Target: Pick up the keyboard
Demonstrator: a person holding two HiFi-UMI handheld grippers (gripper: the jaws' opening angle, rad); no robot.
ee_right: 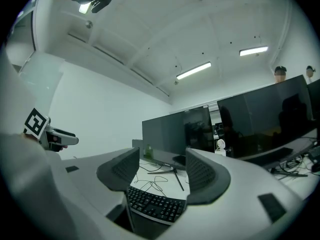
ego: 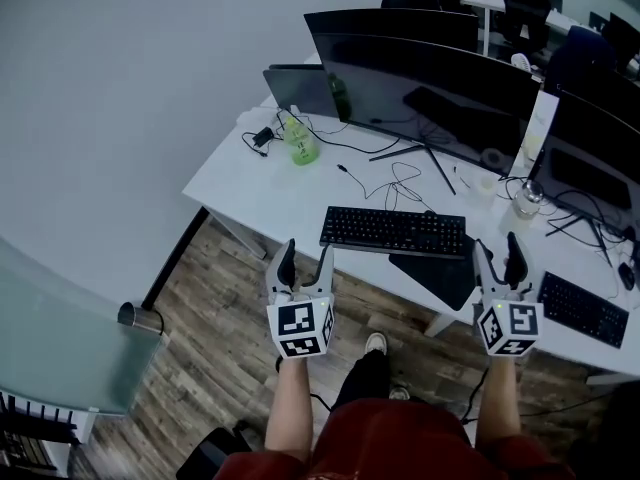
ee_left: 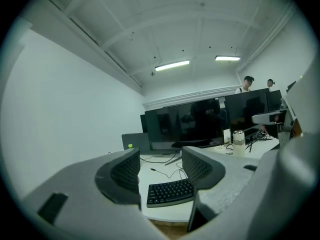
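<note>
A black keyboard (ego: 393, 231) lies near the front edge of the white desk (ego: 270, 193), partly on a dark mouse pad (ego: 440, 273). My left gripper (ego: 304, 258) hovers open just off the desk's front edge, left of the keyboard's left end. My right gripper (ego: 500, 256) is open too, over the desk edge to the right of the keyboard. Neither touches it. In the left gripper view the keyboard (ee_left: 170, 192) shows between the open jaws of the left gripper (ee_left: 161, 168). In the right gripper view the keyboard (ee_right: 154, 203) lies ahead of the right gripper (ee_right: 163, 169).
A wide dark monitor (ego: 430, 93) stands behind the keyboard, with loose cables (ego: 400, 183) in front of it. A green bottle (ego: 300, 140) and a laptop (ego: 300, 88) sit at the desk's left. A second keyboard (ego: 585, 308) and a jar (ego: 527, 198) are at the right. Two people stand beyond the monitors (ee_left: 247, 82).
</note>
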